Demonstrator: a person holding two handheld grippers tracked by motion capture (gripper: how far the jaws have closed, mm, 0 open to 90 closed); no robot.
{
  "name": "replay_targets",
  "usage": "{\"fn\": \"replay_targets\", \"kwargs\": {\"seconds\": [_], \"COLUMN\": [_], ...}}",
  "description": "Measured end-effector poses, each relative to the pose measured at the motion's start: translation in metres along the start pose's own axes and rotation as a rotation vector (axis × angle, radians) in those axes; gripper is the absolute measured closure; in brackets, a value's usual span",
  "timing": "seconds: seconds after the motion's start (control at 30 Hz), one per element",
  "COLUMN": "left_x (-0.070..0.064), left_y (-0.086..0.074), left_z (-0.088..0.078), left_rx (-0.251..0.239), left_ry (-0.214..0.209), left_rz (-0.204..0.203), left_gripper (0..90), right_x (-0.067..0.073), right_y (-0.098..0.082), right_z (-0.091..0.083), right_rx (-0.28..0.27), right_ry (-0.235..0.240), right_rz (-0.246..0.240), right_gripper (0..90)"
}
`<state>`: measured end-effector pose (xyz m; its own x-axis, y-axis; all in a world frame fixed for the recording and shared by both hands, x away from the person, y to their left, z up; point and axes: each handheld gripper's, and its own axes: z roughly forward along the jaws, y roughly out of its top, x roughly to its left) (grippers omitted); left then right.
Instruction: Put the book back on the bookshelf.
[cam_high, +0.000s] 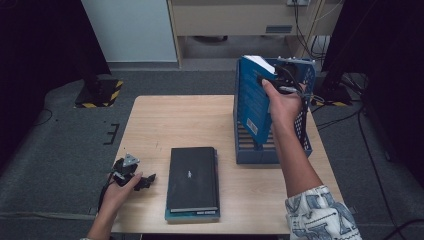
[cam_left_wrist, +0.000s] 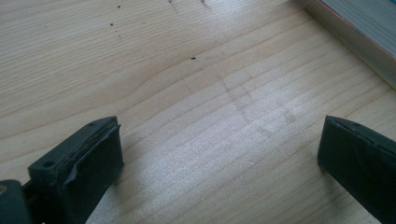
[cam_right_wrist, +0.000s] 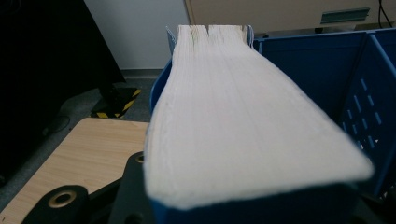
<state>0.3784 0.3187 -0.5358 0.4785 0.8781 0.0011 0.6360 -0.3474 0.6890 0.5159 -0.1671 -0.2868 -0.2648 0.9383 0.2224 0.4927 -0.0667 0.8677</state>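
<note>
Over at the left of the high view, the left gripper rests low at the near-left part of the wooden table, held in the person's left hand. Its own view adds what the high view cannot resolve: the two black jaws stand spread wide apart with only bare wood grain between them, and the page edge of a book stack crosses the upper right corner. From above, that stack is a black book lying flat on another near the table's front middle, just right of the left gripper and apart from it.

Farther right, the right gripper pinches a blue book by its upper edge. The book stands tilted in the blue crate at the table's right side, its lower end down inside. The right gripper view shows the cream page block running straight away from the jaws, which press on the blue covers at either side, with the crate's slotted wall close at the right.
</note>
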Motion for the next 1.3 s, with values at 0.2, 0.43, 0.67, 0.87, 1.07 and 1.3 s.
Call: {"fn": "replay_targets", "kwargs": {"seconds": [0.2,0.43,0.67,0.87,1.07,1.3], "left_x": [0.0,0.0,0.0,0.0,0.0,0.0], "left_y": [0.0,0.0,0.0,0.001,0.001,0.001], "left_z": [0.0,0.0,0.0,0.0,0.0,0.0], "left_rx": [0.0,0.0,0.001,0.001,0.001,0.001], "left_ry": [0.001,0.0,0.0,0.0,0.0,-0.001], "left_rz": [0.0,0.0,0.0,0.0,0.001,0.001], "left_gripper": [0.0,0.0,0.0,0.0,0.0,0.0], "right_x": [0.001,0.002,0.002,0.003,0.004,0.001], "right_y": [-0.007,-0.012,-0.02,-0.025,-0.03,-0.036], "right_z": [0.005,0.012,0.017,0.019,0.021,0.024], "right_rx": [-0.006,-0.005,-0.012,-0.018,-0.022,-0.018], "right_ry": [-0.001,-0.013,-0.016,-0.017,-0.018,-0.022], "right_rz": [0.002,-0.003,0.007,0.005,0.001,0.01], "right_gripper": [60.6,60.5,60.5,60.5,60.5,60.5]}}
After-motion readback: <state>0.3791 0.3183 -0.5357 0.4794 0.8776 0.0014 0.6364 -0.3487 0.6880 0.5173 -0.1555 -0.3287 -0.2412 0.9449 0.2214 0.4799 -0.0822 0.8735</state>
